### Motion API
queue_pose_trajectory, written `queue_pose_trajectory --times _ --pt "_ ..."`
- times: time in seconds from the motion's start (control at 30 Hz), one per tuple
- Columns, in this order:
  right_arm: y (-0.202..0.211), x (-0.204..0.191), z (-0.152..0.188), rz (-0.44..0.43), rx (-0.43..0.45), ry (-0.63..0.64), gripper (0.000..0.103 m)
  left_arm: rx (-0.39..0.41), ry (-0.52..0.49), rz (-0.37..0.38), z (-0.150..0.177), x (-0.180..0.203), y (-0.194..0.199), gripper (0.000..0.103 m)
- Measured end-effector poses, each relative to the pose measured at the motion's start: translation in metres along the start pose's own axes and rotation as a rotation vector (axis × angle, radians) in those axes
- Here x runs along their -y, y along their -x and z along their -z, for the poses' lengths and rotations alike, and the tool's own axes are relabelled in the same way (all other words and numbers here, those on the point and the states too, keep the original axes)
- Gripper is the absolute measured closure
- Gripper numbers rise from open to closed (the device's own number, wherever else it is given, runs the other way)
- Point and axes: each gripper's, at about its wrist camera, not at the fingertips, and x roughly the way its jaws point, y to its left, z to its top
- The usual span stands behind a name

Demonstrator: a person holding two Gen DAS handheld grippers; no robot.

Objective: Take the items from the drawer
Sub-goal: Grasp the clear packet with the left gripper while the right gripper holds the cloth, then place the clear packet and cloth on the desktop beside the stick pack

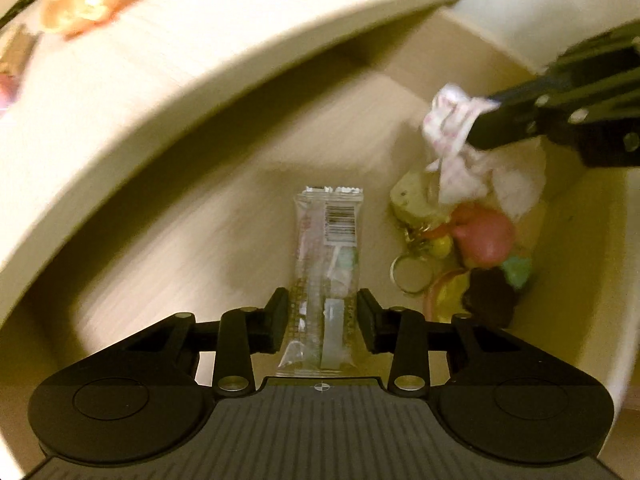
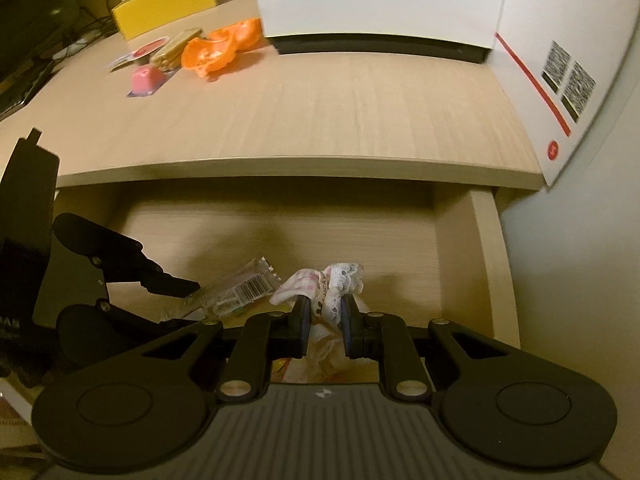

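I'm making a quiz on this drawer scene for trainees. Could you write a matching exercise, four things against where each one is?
Things:
1. clear snack packet
2. white and pink cloth
3. orange wrapper
4. key ring

Places:
A. on the desk top
B. on the drawer floor, right of the packet
C. between the open left gripper's fingers
D. pinched in the shut right gripper

Pairs: 1-C, 2-D, 3-A, 4-B

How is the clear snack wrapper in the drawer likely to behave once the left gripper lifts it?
The clear snack wrapper looks thin and crinkly, so probably light. Its glossy film may slip between the left gripper pads. Held near one end, the long pack could droop or swing.
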Motion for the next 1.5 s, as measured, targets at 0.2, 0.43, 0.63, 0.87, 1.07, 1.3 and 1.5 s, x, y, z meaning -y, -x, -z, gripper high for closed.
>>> queue_pose_trajectory --times 0.2,0.43,0.63,0.87,1.07,1.3,1.5 --pt "0.038 -0.01 -0.021 -0.099 0.068 0.025 0.087 0.245 0.096 0.019 0.002 0.003 0.11 0.062" --pt "0.094 -0.047 -0.099 -0.168 0.374 0.146 0.087 0.542 0.254 -0.258 -0.028 -0.073 0.192 0.062" --pt "0.058 -0.099 -0.171 -0.048 0.466 0.296 0.087 0.55 0.464 -0.314 -0.062 -0.137 0.16 0.062" --pt "-0.006 -0.131 -0.199 0.061 0.398 0.333 0.087 0.499 0.503 -0.308 -0.037 -0.175 0.132 0.062" --pt "-0.034 -0.135 -0.203 0.127 0.359 0.328 0.087 0.472 0.51 -0.265 -0.033 -0.186 0.114 0.061" --pt "-0.031 -0.133 -0.198 0.14 0.347 0.29 0.046 0.471 0.578 -0.246 -0.028 -0.193 0.115 0.062" --pt "0.015 -0.119 -0.179 0.048 0.401 0.253 0.046 0.505 0.542 -0.218 -0.018 -0.18 0.138 0.062"
